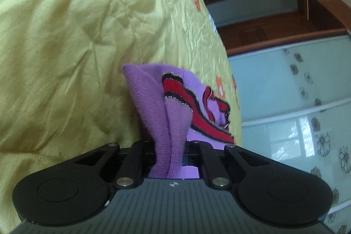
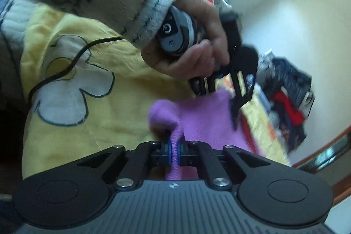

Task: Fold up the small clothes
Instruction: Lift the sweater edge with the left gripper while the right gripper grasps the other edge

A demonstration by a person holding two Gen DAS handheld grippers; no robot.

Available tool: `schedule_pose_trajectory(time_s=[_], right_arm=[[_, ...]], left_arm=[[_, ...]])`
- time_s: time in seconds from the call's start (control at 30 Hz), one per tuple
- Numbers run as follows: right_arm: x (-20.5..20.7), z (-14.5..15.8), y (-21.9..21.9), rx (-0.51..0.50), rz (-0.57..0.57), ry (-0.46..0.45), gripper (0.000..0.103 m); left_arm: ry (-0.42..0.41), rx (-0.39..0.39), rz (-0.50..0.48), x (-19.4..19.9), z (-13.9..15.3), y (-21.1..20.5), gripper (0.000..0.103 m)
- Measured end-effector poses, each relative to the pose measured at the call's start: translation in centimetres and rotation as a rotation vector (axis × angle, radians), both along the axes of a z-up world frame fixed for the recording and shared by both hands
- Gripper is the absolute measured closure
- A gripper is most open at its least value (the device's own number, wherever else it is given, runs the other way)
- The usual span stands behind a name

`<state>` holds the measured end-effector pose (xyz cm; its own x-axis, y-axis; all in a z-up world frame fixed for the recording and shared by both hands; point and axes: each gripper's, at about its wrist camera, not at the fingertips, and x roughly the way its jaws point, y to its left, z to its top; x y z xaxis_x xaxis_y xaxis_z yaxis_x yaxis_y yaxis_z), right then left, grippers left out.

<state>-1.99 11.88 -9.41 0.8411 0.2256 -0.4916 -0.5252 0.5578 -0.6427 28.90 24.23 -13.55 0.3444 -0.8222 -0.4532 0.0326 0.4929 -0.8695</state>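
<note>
We held the purple knit garment (image 1: 153,102) lifted over the yellow quilt (image 1: 65,47), our left gripper (image 1: 170,152) pinching one bunched edge and our right gripper (image 2: 173,151) clamped on another fold of it

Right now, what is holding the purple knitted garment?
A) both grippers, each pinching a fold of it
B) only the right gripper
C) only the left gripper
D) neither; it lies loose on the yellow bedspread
A: the left gripper has a fold of the purple garment bunched between its fingers, and the right gripper pinches another fold.
</note>
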Motion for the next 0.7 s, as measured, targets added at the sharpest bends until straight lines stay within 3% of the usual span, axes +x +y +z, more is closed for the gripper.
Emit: schedule_pose_trajectory(time_s=[0.07,0.17,0.33,0.53,0.7], right_arm=[[0.3,0.4,-0.3,0.068,-0.032,0.022,0.099],[1.3,2.5,-1.9,0.260,-0.089,0.116,0.099],[3.4,5.6,-6.5,0.577,-0.153,0.220,0.099],[5.1,7.6,-15.1,0.979,-0.231,0.289,0.099],[5.4,7.3,-21.6,1.142,-0.333,0.275,0.099]], left_arm=[[0.008,-0.051,0.024,-0.5,-0.5,0.5,0.092],[0.024,-0.130,0.062,-0.9,-0.9,1.1,0.092],[0.013,-0.166,0.103,-1.2,1.3,0.5,0.092],[-0.036,-0.078,0.095,-0.5,6.5,-3.4,0.092],[-0.093,0.064,0.024,0.6,9.9,-9.4,0.092]])
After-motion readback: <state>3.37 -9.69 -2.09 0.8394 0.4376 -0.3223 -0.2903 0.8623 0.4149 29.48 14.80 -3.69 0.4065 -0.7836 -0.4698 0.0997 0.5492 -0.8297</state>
